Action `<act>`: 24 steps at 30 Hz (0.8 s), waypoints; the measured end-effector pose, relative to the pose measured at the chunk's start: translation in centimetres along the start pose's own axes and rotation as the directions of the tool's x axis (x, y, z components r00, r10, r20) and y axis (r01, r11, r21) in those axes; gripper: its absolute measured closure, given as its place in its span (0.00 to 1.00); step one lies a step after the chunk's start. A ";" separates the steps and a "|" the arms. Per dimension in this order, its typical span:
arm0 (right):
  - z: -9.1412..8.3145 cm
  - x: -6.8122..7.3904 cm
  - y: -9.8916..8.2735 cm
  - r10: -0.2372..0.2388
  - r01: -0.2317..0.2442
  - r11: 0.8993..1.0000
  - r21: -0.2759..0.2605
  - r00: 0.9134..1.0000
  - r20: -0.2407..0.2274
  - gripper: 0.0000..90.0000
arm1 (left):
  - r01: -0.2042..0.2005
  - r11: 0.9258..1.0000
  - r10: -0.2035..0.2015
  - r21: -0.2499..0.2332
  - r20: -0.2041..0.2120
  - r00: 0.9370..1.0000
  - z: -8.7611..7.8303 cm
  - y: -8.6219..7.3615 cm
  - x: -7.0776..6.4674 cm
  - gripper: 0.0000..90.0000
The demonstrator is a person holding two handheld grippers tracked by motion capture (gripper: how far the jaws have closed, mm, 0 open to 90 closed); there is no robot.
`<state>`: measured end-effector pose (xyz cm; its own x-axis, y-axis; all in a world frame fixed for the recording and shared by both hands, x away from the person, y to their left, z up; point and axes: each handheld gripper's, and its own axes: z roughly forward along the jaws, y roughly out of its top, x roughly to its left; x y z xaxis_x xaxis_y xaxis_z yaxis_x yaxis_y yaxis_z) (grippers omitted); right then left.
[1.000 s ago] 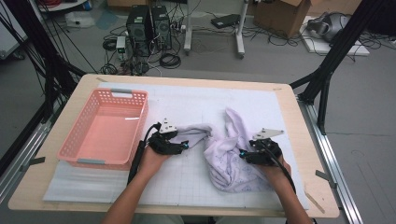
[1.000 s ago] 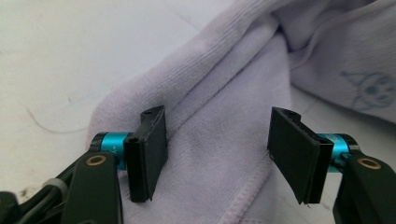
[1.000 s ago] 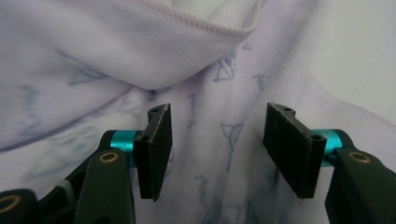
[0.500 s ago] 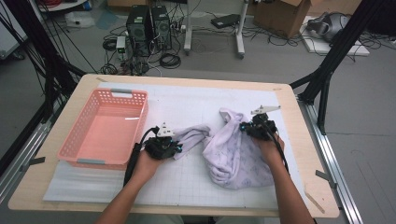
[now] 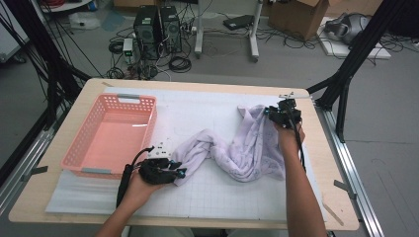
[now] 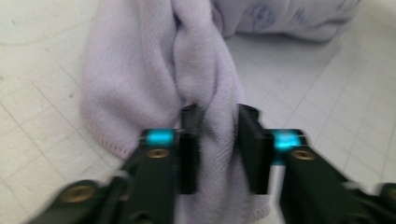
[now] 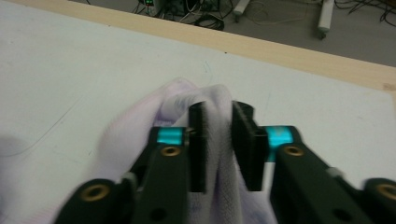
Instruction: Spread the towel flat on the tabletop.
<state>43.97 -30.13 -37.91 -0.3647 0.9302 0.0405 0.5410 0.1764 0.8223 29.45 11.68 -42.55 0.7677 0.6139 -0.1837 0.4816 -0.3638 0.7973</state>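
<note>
The lilac cloth (image 5: pixel 232 148) is being held stretched between 2 grippers, left gripper (image 5: pixel 174 173) and right gripper (image 5: pixel 277 114) both clamped on its ends.

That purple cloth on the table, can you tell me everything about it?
The cloth is pale lilac, soft and knitted-looking, with faint small prints and a stitched hem. It lies crumpled and stretched across the white gridded mat, twisted into a rope near the middle. The left tongs have a bunched fold of it between their jaws at the near end, and the right tongs have another fold at the far end, which looks lifted. Both have just been opening. It lies right of the pink basket, not touching it.
</note>
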 end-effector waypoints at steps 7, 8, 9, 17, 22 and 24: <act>-4.5 -0.7 -3.2 -0.026 0.025 1.000 -0.008 0.999 -0.043 0.62 | -0.087 0.992 0.089 -0.087 0.017 0.996 0.8 4.2 -1.4 0.37; -5.1 -0.7 -3.6 -0.030 0.030 0.999 -0.011 0.998 -0.047 0.62 | -0.104 0.991 0.107 -0.089 0.027 0.994 1.3 4.8 -1.7 0.37; -5.9 -0.7 -4.3 -0.033 0.033 0.999 -0.013 0.998 -0.051 0.59 | -0.118 0.990 0.121 -0.083 0.032 0.992 2.0 5.4 -2.0 0.37; -11.1 -0.6 -9.4 -0.030 0.023 0.998 -0.053 0.991 -0.132 0.52 | -0.166 0.986 0.165 0.002 0.063 0.984 7.8 7.3 -3.6 0.36; -12.2 -0.7 -11.8 -0.025 0.014 0.998 -0.067 0.987 -0.161 0.49 | -0.154 0.987 0.152 0.042 0.037 0.988 10.3 7.7 -3.9 0.36; -12.1 -0.8 -12.2 -0.013 0.006 0.999 -0.047 0.986 -0.167 0.48 | -0.174 0.983 0.172 0.066 0.026 0.985 11.2 7.8 -4.1 0.37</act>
<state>28.56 -36.93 -41.10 -0.4933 0.8610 0.1237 0.5029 0.1664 0.8482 34.77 -1.50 -42.02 0.8498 0.5239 -0.0582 0.3677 -0.5100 0.7776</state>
